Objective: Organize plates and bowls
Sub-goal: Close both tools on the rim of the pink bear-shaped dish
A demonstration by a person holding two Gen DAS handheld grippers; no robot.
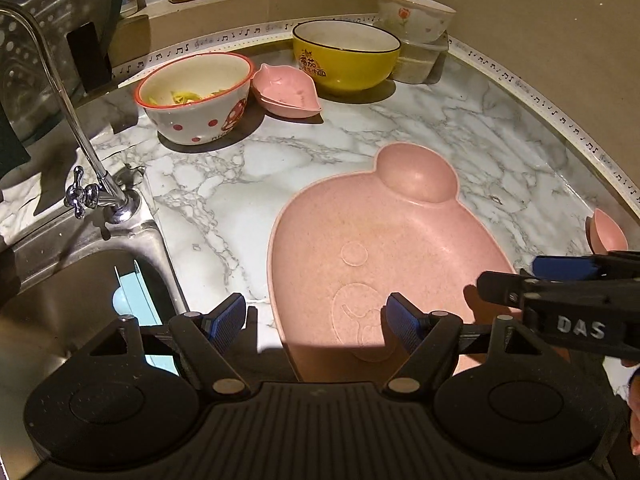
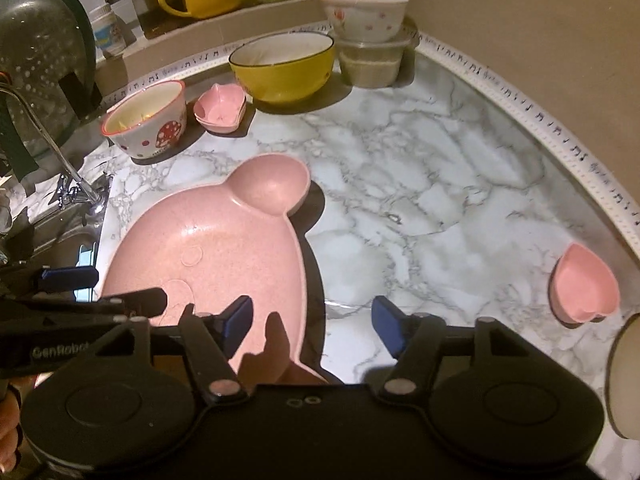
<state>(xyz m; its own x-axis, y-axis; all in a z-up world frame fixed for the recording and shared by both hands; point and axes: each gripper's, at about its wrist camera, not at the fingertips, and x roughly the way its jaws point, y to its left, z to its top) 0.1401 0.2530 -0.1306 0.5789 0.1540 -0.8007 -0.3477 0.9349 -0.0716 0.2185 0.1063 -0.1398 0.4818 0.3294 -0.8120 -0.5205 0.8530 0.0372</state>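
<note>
Pink bear-shaped plate (image 1: pixel 384 256): laid flat on the marble bench (image 1: pixel 224 176), beside the sink (image 1: pixel 60 280). Left claw (image 1: pixel 316 320): jaws apart, straddling the plate's near left rim, nothing clamped. Right claw (image 2: pixel 312 326): jaws apart astride the plate's right rim, pads clear.

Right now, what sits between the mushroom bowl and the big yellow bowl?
A small pink leaf-shaped dish sits between the mushroom bowl and the yellow bowl. Both wrist views show it.
</note>
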